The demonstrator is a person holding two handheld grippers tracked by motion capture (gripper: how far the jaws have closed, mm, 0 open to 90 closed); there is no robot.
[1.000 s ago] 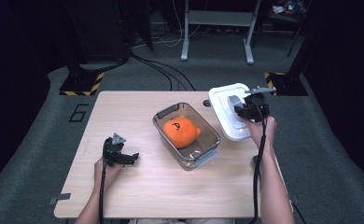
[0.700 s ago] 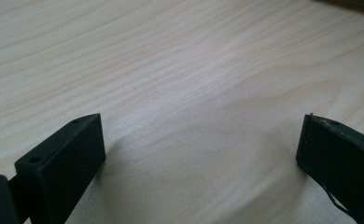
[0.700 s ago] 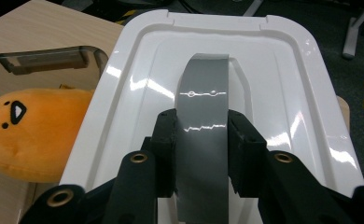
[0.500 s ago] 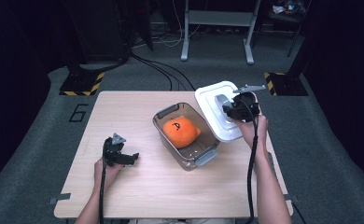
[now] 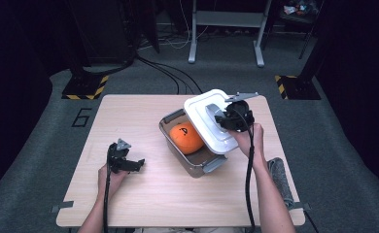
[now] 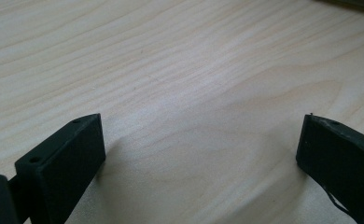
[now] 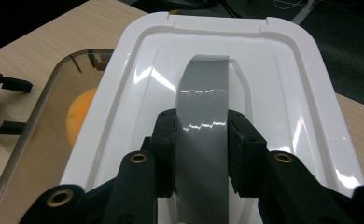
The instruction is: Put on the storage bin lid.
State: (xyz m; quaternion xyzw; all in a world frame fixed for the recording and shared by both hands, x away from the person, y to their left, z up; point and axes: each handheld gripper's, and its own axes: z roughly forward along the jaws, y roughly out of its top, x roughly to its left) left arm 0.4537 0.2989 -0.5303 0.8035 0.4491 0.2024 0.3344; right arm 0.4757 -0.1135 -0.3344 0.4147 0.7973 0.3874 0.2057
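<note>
High view: the clear plastic container stands on the wooden table, right of the table's centre. An orange round object with a dark mark lies inside the container. The white lid, rectangular with rounded corners, sits tilted over the container's far right part and leaves the orange object uncovered. The right gripper sits on top of the lid. The left gripper rests on the table, well to the left of the container.

Left gripper view: the jaws stand wide apart above bare table, with nothing between them.

Right gripper view: the jaws are clamped on the lid's grey handle, one pad on each side. The glossy white lid has a raised rim. The container's clear wall and the orange object show to the left of the lid.
</note>
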